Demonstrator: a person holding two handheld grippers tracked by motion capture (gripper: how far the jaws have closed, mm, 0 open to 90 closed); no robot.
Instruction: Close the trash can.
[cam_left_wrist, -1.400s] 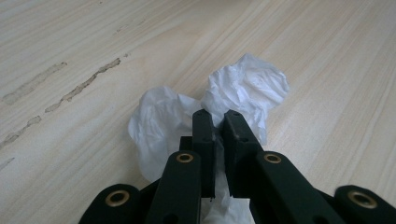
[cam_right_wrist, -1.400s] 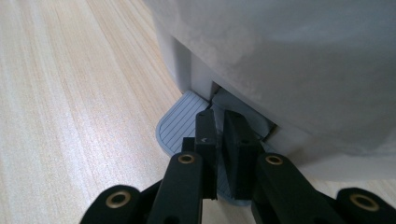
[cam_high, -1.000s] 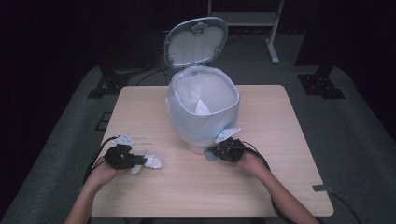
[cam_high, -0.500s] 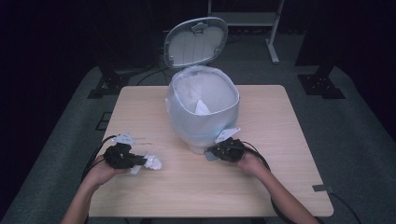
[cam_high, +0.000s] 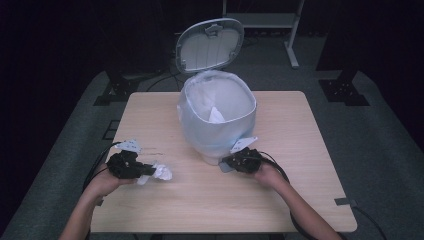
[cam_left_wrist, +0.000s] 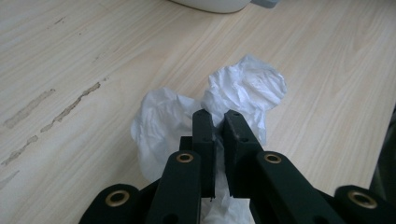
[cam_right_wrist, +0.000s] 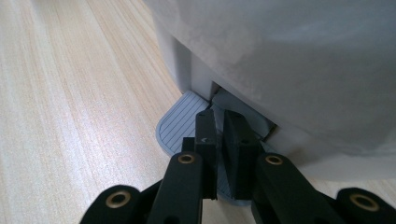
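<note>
Left gripper (cam_left_wrist: 215, 133) is sitting low over the near-left part of the wooden table (cam_high: 300, 200), jaws nearly together and pinching a crumpled white tissue (cam_left_wrist: 243, 88). Most of the wad is spilling out ahead of and beside the jaw tips, resting on the tabletop. In the high view the tissue (cam_high: 159, 172) is lying just right of the left gripper (cam_high: 145, 171), well apart from the bin.

Right gripper (cam_right_wrist: 215, 135) is pointing at the foot of the pedal bin (cam_high: 217, 117), which is standing mid-table with its lid (cam_high: 210, 44) tipped up and open at the back. Its jaws are closed to a narrow slit, tips lying on the grey ribbed foot pedal (cam_right_wrist: 180, 123) where it comes out of the bin base. Can't tell whether they are gripping the pedal or just pressing down on it. The high view is showing the right gripper (cam_high: 231, 162) tight against the bin's front base.

A white liner bag (cam_right_wrist: 299, 60) is draping over the bin rim and hanging down the outside. One piece of white paper (cam_high: 216, 116) is already lying inside the bin.
</note>
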